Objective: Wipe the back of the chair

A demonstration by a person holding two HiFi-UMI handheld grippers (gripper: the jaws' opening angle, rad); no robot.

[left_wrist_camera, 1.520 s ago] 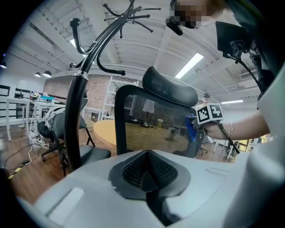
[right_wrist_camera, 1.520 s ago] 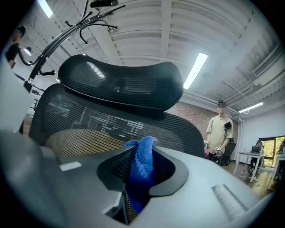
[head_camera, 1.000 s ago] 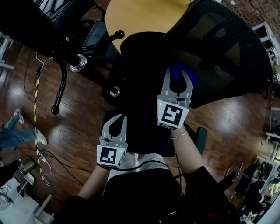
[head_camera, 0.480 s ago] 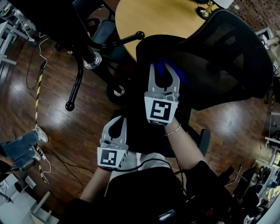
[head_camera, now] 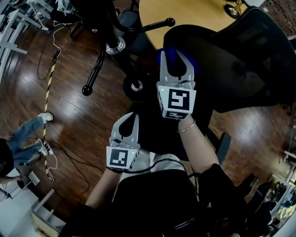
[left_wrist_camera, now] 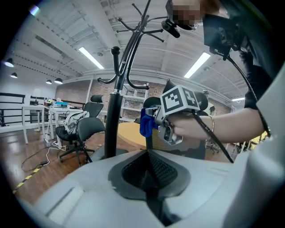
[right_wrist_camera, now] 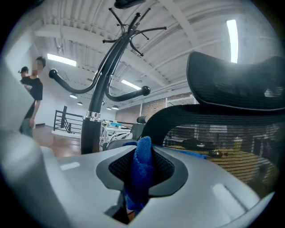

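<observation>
**Blue cloth at the chair back, left gripper doing nothing**

Head view: my right gripper (head_camera: 176,54) is clenched on a blue cloth (head_camera: 171,52), up at the near edge of the black mesh chair back (head_camera: 259,55). The round wooden surface (head_camera: 194,14) is just behind it. My left gripper (head_camera: 127,121) is lower down, well apart from the chair. Left gripper view: its jaws are pressed together with nothing in them. The other gripper is ahead with the cloth bunched at its tip, next to a coat rack (left_wrist_camera: 116,102). Right gripper view: the cloth is pinched between the jaws with mesh right in front, but I can't tell if they touch.
</observation>
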